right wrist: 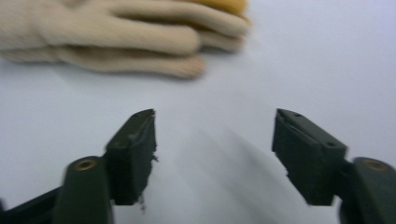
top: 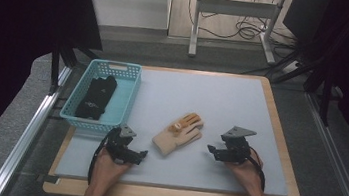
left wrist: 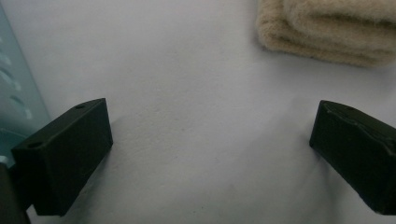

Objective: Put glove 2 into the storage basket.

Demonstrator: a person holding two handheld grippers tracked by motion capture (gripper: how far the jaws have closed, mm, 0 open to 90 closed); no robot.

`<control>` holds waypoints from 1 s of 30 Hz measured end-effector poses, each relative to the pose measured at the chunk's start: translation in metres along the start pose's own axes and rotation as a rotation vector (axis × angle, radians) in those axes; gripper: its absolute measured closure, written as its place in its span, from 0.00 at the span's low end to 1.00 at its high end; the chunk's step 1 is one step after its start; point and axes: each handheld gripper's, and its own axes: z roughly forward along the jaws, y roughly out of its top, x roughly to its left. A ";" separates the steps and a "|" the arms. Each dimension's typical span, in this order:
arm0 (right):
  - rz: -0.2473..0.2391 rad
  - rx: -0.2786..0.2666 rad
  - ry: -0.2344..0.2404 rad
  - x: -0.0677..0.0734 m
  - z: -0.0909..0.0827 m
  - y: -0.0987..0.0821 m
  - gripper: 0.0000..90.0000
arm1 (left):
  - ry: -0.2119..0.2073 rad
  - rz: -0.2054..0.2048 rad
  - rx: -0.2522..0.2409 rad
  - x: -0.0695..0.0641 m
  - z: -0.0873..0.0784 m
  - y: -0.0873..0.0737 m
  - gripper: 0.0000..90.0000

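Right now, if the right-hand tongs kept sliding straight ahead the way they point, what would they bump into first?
Probably the cream knitted glove lying on the mat; the right tongs stand open and aim just past its fingertips, so it might narrowly miss.

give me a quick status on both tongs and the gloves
Left tongs open, empty, near basket. Right tongs open, empty, right of cream gloves. Gloves lie flat on mat, untouched. Black gloves in basket; path clear.

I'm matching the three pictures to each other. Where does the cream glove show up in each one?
High view: the cream glove lies mid-table on the grey mat, between the two hands.
Left gripper view: its cuff end sits at the top right corner.
Right gripper view: its fingers stretch across the top left.
Shared landmark: the grey mat lies under it everywhere.
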 end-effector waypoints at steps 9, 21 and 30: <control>0.045 0.005 -0.070 -0.029 -0.013 -0.022 0.16 | -0.001 -0.006 -0.002 0.000 0.000 0.000 0.00; 0.061 0.041 -0.073 -0.034 -0.010 -0.029 0.11 | -0.014 0.015 0.010 0.001 -0.003 0.001 0.02; 0.059 0.041 -0.077 -0.034 -0.010 -0.029 0.11 | -0.109 0.044 -0.036 -0.013 -0.009 0.031 0.00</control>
